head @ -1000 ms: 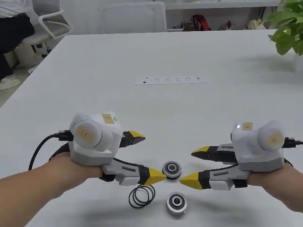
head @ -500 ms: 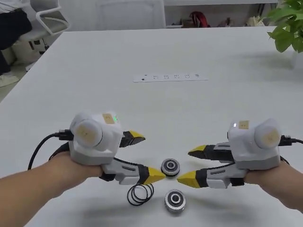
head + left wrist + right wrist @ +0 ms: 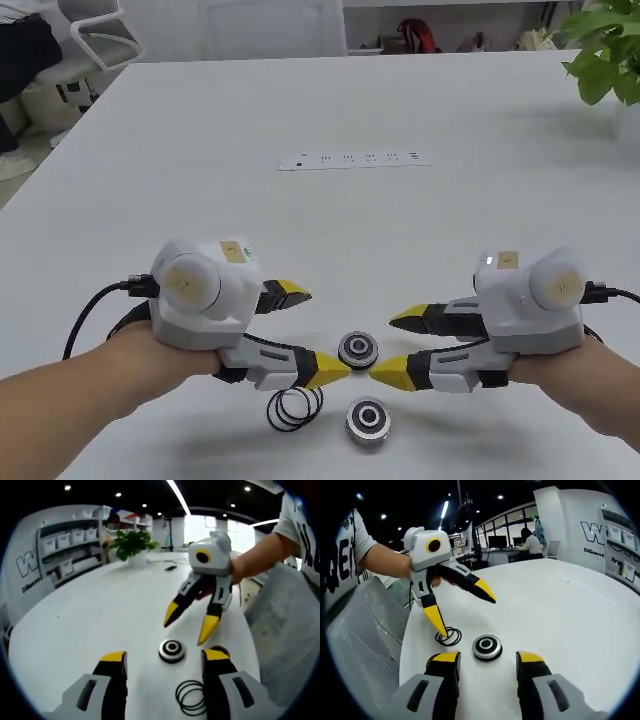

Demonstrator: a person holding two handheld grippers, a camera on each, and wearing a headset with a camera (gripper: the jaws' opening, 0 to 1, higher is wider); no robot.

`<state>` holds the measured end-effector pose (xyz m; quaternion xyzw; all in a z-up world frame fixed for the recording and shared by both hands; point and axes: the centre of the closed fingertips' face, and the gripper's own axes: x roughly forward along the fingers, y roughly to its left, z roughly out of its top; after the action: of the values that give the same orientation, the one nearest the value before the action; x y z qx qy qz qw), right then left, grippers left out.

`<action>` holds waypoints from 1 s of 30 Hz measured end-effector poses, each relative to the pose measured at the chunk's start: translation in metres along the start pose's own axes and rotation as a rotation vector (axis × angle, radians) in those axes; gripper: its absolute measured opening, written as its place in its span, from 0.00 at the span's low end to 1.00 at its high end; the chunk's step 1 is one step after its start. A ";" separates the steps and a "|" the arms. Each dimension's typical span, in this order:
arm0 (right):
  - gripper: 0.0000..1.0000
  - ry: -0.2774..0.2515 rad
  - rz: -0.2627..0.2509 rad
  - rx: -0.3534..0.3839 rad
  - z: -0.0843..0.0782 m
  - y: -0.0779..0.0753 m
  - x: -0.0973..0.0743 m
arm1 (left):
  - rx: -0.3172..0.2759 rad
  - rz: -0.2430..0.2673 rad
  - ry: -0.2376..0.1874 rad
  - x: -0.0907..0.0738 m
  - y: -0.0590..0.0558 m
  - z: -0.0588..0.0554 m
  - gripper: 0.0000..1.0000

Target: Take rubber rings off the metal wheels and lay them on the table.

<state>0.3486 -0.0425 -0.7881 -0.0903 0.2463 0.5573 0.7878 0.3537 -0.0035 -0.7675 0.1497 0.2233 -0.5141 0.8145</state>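
Observation:
A metal wheel [image 3: 358, 349] with a dark rubber rim lies flat on the white table [image 3: 400, 230], between my two grippers. My left gripper [image 3: 318, 330] stands open just to its left, and my right gripper [image 3: 387, 344] stands open just to its right; neither touches it. In the left gripper view the wheel [image 3: 172, 650] lies just ahead between the yellow tips, with the right gripper [image 3: 188, 626] beyond. The right gripper view shows the wheel [image 3: 487, 646] likewise, with the left gripper [image 3: 465, 614] beyond. A second wheel [image 3: 368, 419] lies nearer me. Loose black rubber rings [image 3: 293, 407] lie overlapping beside it.
A white power strip [image 3: 353, 159] lies mid-table, far ahead. A green plant [image 3: 605, 50] stands at the far right corner. An office chair [image 3: 95, 40] stands beyond the table's far left. A black cable [image 3: 90, 315] trails from the left gripper.
My right gripper has moved left, bringing its tips close to the wheel between the grippers. The left gripper, both wheels and the rings have stayed put; the head view has shifted slightly.

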 end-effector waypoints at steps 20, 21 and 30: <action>0.36 0.002 0.015 -0.001 -0.003 0.001 0.004 | 0.000 -0.023 0.005 0.009 -0.005 0.001 0.53; 0.35 0.002 0.015 -0.001 -0.003 0.001 0.004 | -0.002 -0.024 0.006 0.010 -0.005 0.001 0.52; 0.35 0.006 0.023 -0.005 -0.004 0.002 0.006 | 0.002 -0.033 0.014 0.012 -0.008 -0.001 0.47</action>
<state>0.3468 -0.0384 -0.7936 -0.0912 0.2482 0.5665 0.7805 0.3509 -0.0161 -0.7747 0.1505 0.2309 -0.5268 0.8040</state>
